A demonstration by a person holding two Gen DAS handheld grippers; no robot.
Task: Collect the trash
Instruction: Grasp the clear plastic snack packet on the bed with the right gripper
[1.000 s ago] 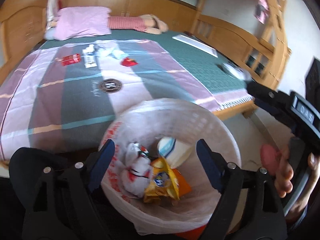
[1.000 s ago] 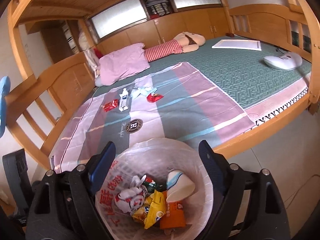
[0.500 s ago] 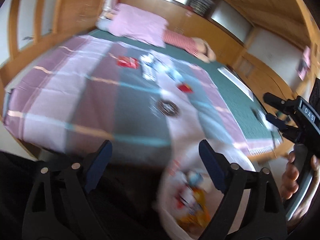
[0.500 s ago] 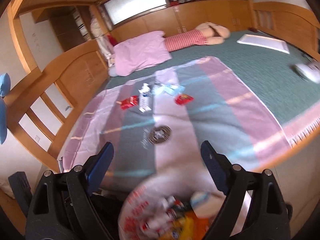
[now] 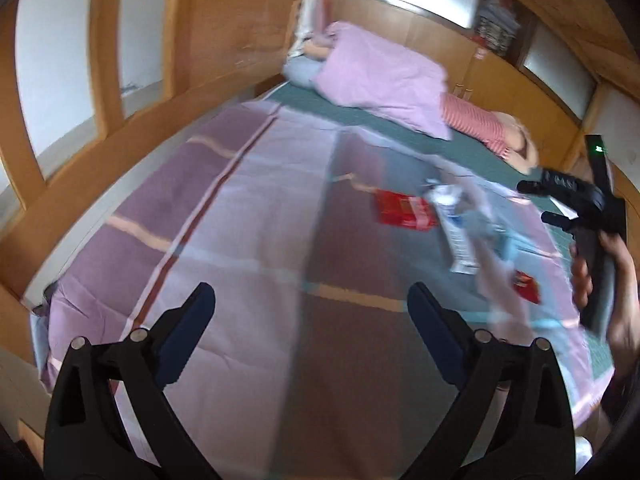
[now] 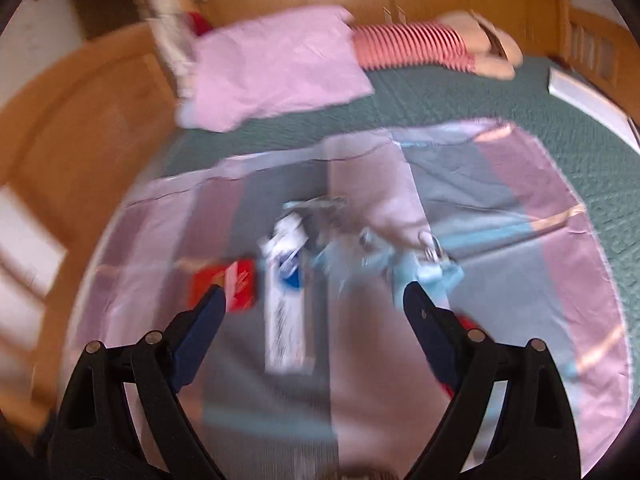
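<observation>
So, left wrist view, left claw (image 5: 308, 316) opening wide with nothing between, red packet (image 5: 404, 209) and white tube (image 5: 456, 236) ahead to its right on the bed (image 5: 248, 216), right wrist view, blurry, right claw (image 6: 314, 312) wide and empty, tube (image 6: 286, 292) lying between its tips, red packet (image 6: 234, 284) by the left fingertip (image 6: 208, 308).

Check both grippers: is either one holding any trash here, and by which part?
Neither holds anything. The left gripper is opening over bare striped bedsheet; the right gripper hovers open above the white toothpaste box.
</observation>
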